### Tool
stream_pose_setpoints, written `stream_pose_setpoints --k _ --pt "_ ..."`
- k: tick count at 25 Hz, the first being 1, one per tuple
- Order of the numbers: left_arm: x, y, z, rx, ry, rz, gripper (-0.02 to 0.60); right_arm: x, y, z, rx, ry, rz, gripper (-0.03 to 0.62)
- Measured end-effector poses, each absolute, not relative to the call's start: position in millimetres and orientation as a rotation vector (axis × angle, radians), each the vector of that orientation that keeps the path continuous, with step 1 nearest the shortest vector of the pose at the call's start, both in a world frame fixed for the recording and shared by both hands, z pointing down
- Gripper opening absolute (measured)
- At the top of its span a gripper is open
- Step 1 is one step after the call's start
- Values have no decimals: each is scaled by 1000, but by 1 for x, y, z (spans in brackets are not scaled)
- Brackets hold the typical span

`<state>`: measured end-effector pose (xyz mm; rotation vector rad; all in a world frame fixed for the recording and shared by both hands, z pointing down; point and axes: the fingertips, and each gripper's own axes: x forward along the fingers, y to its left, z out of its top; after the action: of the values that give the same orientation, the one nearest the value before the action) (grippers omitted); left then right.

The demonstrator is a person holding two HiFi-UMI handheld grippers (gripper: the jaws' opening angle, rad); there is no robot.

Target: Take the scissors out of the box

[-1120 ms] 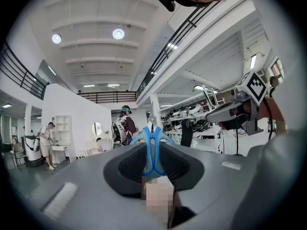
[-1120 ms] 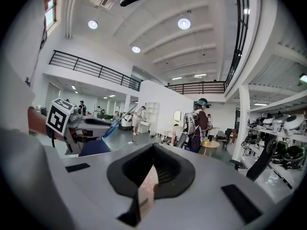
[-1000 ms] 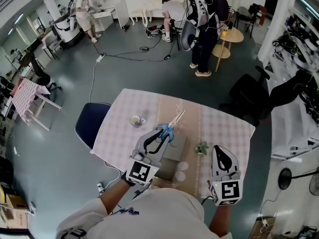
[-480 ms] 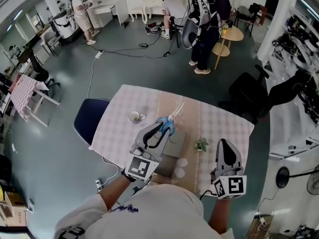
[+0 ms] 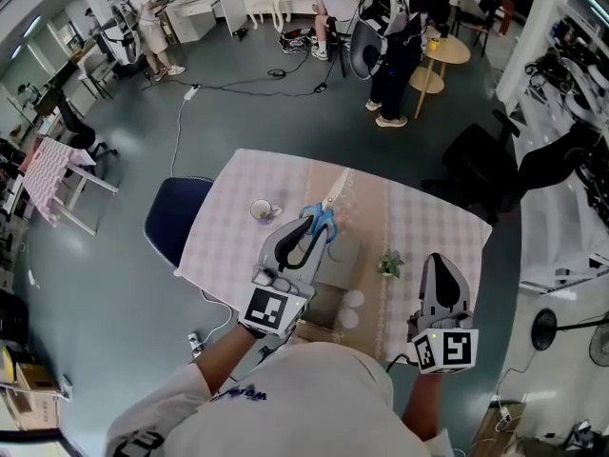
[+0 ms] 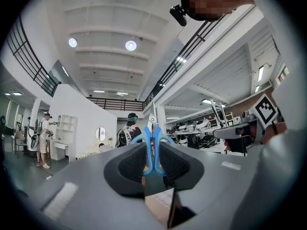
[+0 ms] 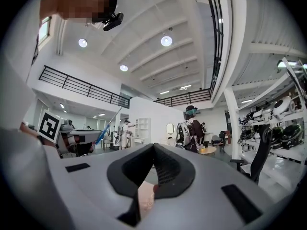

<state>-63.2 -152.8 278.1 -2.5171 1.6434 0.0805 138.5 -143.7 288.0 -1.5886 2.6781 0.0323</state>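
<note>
Clearly, the left gripper is pinching the scissors. In the left gripper view its dark pads sit close on either side of the two blue handle loops, which stand upright and pressed side by side between them. A little of the metal blades shows above the loops. From the head view the blades run on past the jaw tips, away from the person. The scissors are clear of the box and above the table, with the handles at about the box's far edge. In the right gripper view they appear off to the left as a blue handle with a thin blade slanting upward.

The right gripper is pressed together with nothing between its pads. It is held well to the right of the box, over the table's near right corner.

Each gripper carries a cube with a black-and-white square marker facing the head camera. Dark print on the person's white shirt is too small to read.

Two white round objects lie at the box's near right side. A small potted plant stands between the box and the right gripper. A cup sits on the checked cloth to the left of the scissors. A dark blue chair stands at the table's left edge.
</note>
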Motion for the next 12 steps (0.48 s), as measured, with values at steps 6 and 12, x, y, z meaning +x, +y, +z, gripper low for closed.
stream_pose_setpoints --k 6,12 --pt "-65 -152 282 -2519 1646 18 87 137 -143 285 -1588 2684 47 3" --pt "-66 -151 281 -2511 1644 32 87 133 -140 292 -1583 2724 57 3"
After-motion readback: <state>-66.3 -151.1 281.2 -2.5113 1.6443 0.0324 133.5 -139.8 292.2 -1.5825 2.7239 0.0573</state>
